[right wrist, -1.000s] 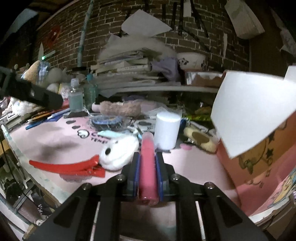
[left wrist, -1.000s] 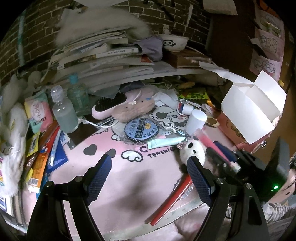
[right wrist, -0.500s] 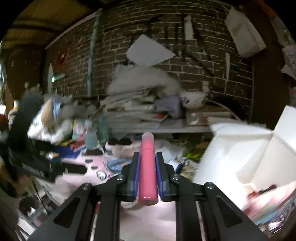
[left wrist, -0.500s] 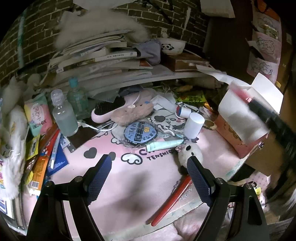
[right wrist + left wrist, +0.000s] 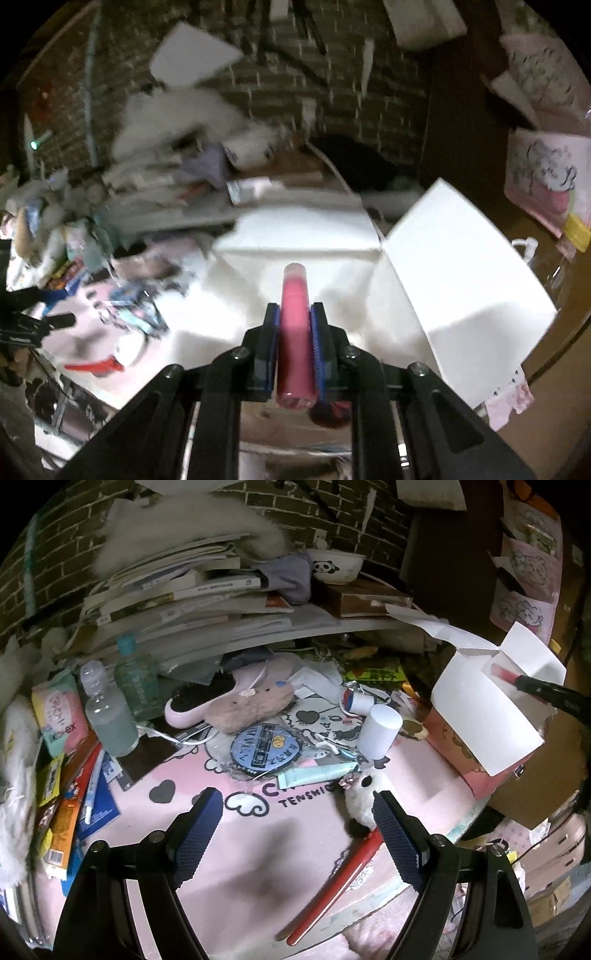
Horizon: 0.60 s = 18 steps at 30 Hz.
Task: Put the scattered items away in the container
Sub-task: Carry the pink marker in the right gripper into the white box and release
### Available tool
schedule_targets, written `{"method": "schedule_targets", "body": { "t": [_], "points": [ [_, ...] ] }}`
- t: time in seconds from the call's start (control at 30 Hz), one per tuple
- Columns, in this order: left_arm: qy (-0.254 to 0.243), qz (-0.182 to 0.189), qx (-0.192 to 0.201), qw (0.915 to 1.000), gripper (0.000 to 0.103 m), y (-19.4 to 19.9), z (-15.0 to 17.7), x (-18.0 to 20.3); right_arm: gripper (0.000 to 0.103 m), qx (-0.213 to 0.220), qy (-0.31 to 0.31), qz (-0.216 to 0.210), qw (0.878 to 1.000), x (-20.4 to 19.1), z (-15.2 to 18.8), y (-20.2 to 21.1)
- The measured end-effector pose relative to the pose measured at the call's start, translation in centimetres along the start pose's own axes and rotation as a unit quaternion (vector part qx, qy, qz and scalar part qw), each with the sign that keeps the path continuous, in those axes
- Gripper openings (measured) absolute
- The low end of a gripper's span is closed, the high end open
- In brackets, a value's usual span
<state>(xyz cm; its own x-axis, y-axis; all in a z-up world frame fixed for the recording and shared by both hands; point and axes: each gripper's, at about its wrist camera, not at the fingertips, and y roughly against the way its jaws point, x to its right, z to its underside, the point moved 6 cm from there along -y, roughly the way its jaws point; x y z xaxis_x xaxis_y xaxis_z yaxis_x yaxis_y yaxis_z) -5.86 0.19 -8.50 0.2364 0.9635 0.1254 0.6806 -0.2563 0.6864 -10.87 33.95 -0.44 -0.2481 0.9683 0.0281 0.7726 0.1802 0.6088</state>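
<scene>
My right gripper (image 5: 294,314) is shut on a pink tube (image 5: 294,317), held over the open white-flapped box (image 5: 443,266). The left wrist view shows that tube (image 5: 498,672) at the box (image 5: 476,716) with the right gripper's dark fingers (image 5: 543,692) behind it. My left gripper (image 5: 295,830) stands open and empty above the pink mat (image 5: 258,849). On the mat lie a red hair clip (image 5: 332,886), a white plush toy (image 5: 364,797), a mint tube (image 5: 314,775), a white cylinder (image 5: 380,731) and a round blue tin (image 5: 264,749).
A stack of books and papers (image 5: 184,590) and a panda bowl (image 5: 336,566) fill the shelf at the back. Two bottles (image 5: 107,709), a hairbrush (image 5: 199,701), a tissue pack (image 5: 55,712) and pens crowd the mat's left side. A brick wall (image 5: 332,513) stands behind.
The right gripper rose with the pink tube and swung from low over the mat's near right edge to above the open box. The left gripper stayed in place.
</scene>
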Motion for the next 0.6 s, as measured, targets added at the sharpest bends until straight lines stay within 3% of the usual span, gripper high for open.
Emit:
{"method": "schedule_targets", "body": {
  "t": [0.13, 0.3, 0.6],
  "points": [
    [-0.005, 0.0, -0.001, 1.0, 0.081, 0.0, 0.1, 0.3, 0.014, -0.074, -0.013, -0.006, 0.997, 1.5, 0.4, -2.4],
    [-0.005, -0.002, -0.001, 1.0, 0.081, 0.2, 0.2, 0.2, 0.014, -0.175, -0.037, -0.009, 0.984, 2.7, 1.0, -5.5],
    [-0.002, 0.0, 0.0, 1.0, 0.081, 0.3, 0.3, -0.3, 0.014, -0.284, -0.001, 0.022, 0.959, 2.2, 3.1, -8.5]
  ]
}}
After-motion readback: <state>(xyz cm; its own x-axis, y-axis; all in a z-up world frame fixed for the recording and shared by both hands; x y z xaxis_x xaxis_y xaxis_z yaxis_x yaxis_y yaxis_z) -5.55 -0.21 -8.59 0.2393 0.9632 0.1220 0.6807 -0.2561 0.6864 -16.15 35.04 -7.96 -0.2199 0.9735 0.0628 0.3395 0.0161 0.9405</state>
